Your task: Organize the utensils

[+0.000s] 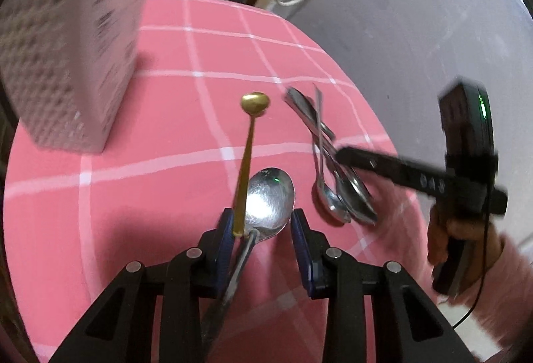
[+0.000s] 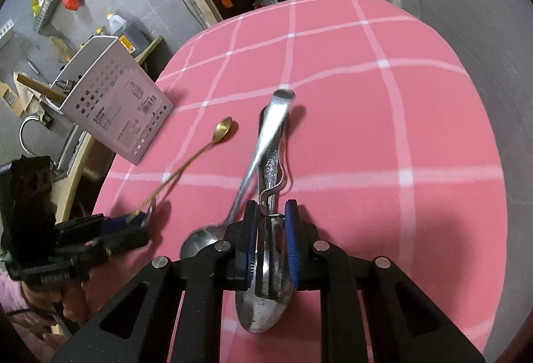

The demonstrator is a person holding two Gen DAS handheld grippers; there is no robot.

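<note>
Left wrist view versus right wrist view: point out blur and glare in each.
Left wrist view: perforated box and the right hand-held gripper are motion-blurred; glare whitens the large silver spoon. Right wrist view: mostly sharp, with slight smear on the silver handles.

A slim gold spoon [image 1: 248,150] and bunched steel spoons [image 1: 336,176] lie near a perforated utensil holder [image 1: 70,40].

From my left wrist camera, my left gripper [image 1: 263,229] has its blue pads spread apart; a thin gold spoon [image 1: 248,150] lies against the left pad, its bowl pointing away, beside a large silver spoon [image 1: 268,203] between the pads. To the right, my right gripper [image 1: 343,155] reaches a bundle of silver utensils [image 1: 333,163]. A perforated white holder [image 1: 66,46] stands far left on the pink checked surface [image 1: 166,116].
</note>
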